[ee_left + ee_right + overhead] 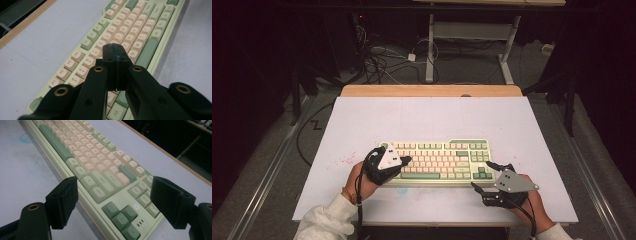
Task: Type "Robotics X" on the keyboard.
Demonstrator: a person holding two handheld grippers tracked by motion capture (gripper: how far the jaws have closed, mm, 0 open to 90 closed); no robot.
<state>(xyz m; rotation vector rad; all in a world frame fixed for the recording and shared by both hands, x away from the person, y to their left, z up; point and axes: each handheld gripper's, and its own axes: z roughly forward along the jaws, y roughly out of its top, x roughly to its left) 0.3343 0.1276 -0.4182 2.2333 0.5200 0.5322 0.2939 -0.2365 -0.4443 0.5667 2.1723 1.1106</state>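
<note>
A cream and green keyboard [439, 161] lies near the front of the white table top [427, 120]. My left gripper [406, 160] hangs over the keyboard's left end, its jaws shut together with nothing between them; in the left gripper view the closed tips [115, 53] hover above the cream letter keys [130, 35]. My right gripper [479, 175] stands at the keyboard's right front corner, jaws wide open. In the right gripper view its pads [65, 197] straddle the corner with the green arrow keys [122, 217].
The table's wooden back edge [432, 90] runs behind the white top. Beyond it stand a desk frame [472, 45] and loose cables [382, 60] on the floor. Faint red specks [344, 160] mark the top left of the keyboard.
</note>
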